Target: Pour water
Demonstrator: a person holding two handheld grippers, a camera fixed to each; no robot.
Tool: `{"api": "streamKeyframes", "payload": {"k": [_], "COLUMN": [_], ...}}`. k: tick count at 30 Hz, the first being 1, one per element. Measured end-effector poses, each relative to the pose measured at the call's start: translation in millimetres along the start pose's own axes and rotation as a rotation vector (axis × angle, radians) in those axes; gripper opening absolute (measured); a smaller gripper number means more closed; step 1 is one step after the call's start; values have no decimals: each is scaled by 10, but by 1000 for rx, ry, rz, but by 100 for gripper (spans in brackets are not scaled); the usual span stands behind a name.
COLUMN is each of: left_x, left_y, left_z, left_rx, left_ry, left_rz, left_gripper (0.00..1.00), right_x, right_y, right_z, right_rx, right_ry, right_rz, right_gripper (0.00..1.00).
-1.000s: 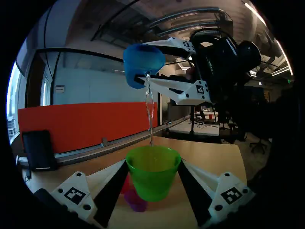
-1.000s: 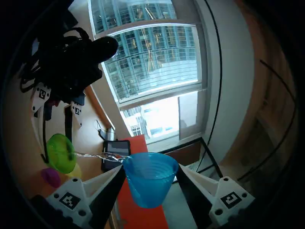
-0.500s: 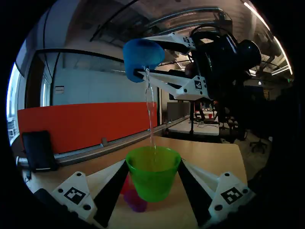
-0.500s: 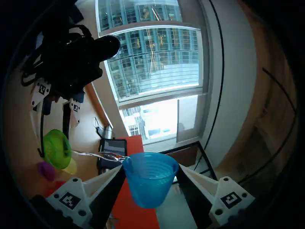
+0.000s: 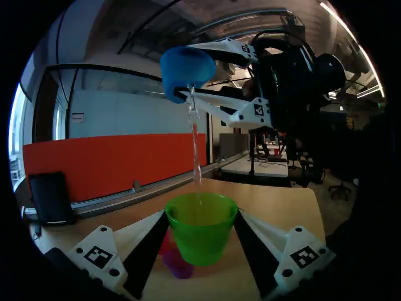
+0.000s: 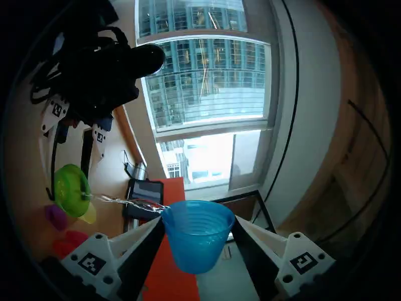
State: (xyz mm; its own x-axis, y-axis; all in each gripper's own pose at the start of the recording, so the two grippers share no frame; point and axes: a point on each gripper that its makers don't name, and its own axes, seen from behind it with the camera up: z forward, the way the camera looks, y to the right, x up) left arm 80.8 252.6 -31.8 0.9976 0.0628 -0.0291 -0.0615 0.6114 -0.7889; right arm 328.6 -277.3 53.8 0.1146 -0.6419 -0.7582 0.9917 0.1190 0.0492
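Two grippers (image 5: 200, 216) (image 6: 198, 224); one blue cup (image 6: 197, 238), green cup (image 5: 201, 231), purple cup (image 5: 178, 263), yellow cup (image 6: 89, 214), red cup (image 6: 66, 246).

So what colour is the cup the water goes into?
Green cup, clearest in the left gripper view.

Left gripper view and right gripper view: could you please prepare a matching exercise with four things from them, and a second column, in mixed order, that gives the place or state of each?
Things
1. blue cup
2. green cup
3. water stream
4. purple cup

Places or states
a. rests on the table, low behind the green cup
b. tipped over, held high by the right tongs
c. upright, held by the left tongs
d. falls from the upper cup toward the lower one

Pairs: 1-b, 2-c, 3-d, 4-a
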Motion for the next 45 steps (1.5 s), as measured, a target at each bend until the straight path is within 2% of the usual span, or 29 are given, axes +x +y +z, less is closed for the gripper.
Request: {"api": "streamKeyframes", "payload": {"k": [21,38,45], "left_x": [2,2,7], "left_y": [-29,-59,-50], "left_z": [16,26,11], "left_rx": [-2,2,3], "left_ry": [1,0,2], "left_rz": [-2,-6,-6], "left_gripper": [87,87,87], "right_x": [43,157,208], "right_y": [37,50,29], "right_z": [61,114,115], "right_rx": [-11,-17,-10], "right_ry": [6,20,30], "right_rz": [-116,-236,-250], "right_gripper": [92,92,92]}}
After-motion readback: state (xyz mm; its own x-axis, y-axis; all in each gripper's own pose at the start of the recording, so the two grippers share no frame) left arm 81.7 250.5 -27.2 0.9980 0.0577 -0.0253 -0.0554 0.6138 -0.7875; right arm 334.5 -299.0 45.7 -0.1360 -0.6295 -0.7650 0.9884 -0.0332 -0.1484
